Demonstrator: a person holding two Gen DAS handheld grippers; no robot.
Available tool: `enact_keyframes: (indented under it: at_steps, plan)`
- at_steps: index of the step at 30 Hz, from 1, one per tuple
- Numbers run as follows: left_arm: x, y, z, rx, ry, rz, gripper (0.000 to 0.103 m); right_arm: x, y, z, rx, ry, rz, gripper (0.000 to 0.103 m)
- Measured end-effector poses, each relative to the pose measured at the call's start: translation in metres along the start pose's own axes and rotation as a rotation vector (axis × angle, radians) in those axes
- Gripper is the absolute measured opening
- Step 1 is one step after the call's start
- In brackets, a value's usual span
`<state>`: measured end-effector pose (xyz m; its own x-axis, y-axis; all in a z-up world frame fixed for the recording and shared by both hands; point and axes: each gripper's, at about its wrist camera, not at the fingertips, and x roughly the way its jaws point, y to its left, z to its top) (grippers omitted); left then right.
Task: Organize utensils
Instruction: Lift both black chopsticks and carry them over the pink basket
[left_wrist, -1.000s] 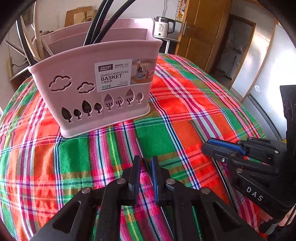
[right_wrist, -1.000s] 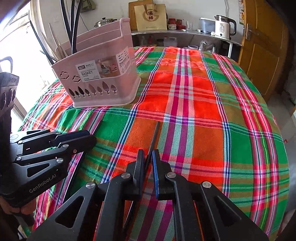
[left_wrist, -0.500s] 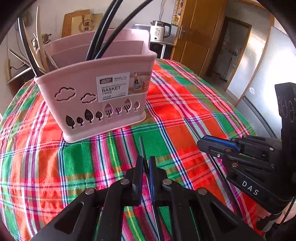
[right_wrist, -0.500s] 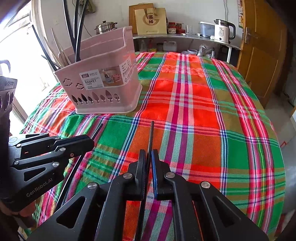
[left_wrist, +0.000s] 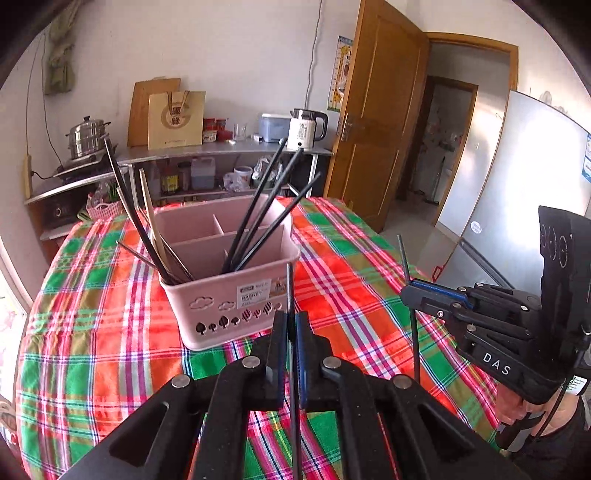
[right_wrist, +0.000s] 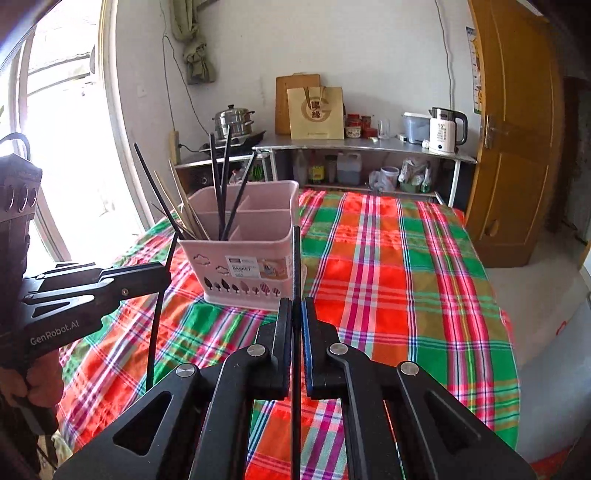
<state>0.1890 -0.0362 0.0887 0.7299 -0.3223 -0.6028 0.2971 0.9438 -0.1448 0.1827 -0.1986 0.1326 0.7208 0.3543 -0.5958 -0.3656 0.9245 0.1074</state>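
A pink divided utensil basket (left_wrist: 236, 295) (right_wrist: 251, 273) stands on the plaid table and holds several black and wooden chopsticks. My left gripper (left_wrist: 291, 325) is shut on a black chopstick (left_wrist: 290, 284), lifted above the table just in front of the basket; it also shows in the right wrist view (right_wrist: 162, 275). My right gripper (right_wrist: 294, 314) is shut on another black chopstick (right_wrist: 295, 258), held above the table to the right of the left one; it shows in the left wrist view (left_wrist: 408, 295) with its chopstick (left_wrist: 404, 258) pointing up.
The table is covered with a red, green and orange plaid cloth (right_wrist: 399, 280). Behind it a metal shelf (right_wrist: 362, 146) carries a kettle (right_wrist: 445, 129), a paper bag and a steamer pot. A wooden door (right_wrist: 517, 147) stands at the right, a window at the left.
Both grippers have lifted off the cloth, each with a black chopstick, and tilted up so the chopsticks point upward. The basket now lies lower and farther in both views.
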Motion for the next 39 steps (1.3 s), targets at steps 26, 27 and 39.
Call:
enact_keyframes:
  at_steps: [26, 27, 39]
  plan:
    - [-0.054, 0.0, 0.01, 0.05, -0.057, 0.0, 0.004, -0.039, 0.008, 0.004, -0.012, -0.074, 0.014, 0.005]
    - [-0.055, 0.0, 0.011, 0.051, -0.054, 0.0, 0.004, -0.04, 0.008, 0.005, -0.012, -0.076, 0.015, 0.005]
    - [-0.072, 0.021, 0.034, 0.017, -0.07, -0.008, 0.004, -0.045, 0.022, 0.022, -0.04, -0.112, 0.053, 0.005]
